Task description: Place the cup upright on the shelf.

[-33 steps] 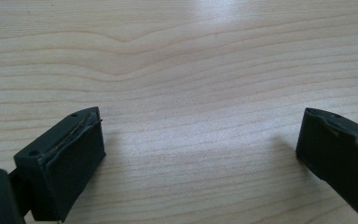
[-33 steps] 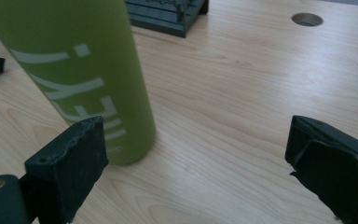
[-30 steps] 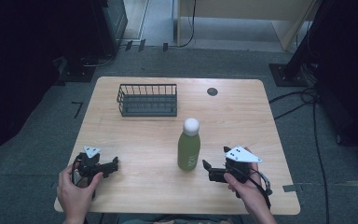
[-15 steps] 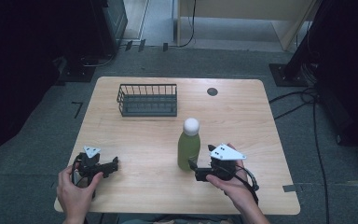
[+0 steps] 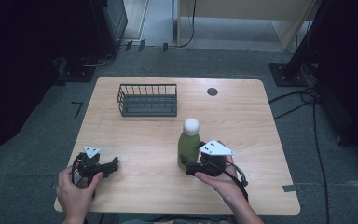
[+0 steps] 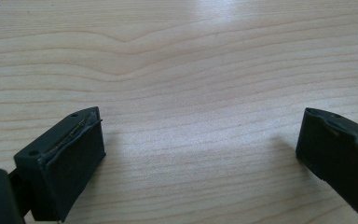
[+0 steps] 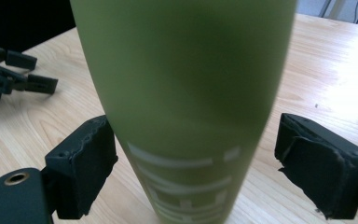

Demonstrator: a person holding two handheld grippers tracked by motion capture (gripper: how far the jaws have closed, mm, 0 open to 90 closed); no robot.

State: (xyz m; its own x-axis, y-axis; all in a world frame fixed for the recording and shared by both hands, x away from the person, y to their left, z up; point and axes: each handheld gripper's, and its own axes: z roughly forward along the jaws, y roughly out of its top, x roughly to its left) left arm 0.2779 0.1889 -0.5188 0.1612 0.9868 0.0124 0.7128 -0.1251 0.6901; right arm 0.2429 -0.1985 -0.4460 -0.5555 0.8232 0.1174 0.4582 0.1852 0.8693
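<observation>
A green bottle point(image 5: 189, 145) with a white cap stands upright near the middle of the wooden table point(image 5: 242, 116). My right gripper point(image 5: 185, 164) is open at the bottle's base, and in the right gripper view the bottle point(image 7: 186, 93) stands between the two jaws; the left pad is at its side and a gap remains on the right. My left gripper point(image 5: 114, 164) rests at the table's front left, open over bare wood point(image 6: 191, 93), nothing between its fingers. It also appears far off in the right gripper view point(image 7: 32, 74).
A dark wire basket point(image 5: 148, 100) stands at the back left of the table. A small dark round disc point(image 5: 212, 91) lies at the back centre. Cables run across the floor to the right of the table.
My right gripper has moved left toward the bottle until its jaws stand on either side of the base. The left gripper has stayed put.
</observation>
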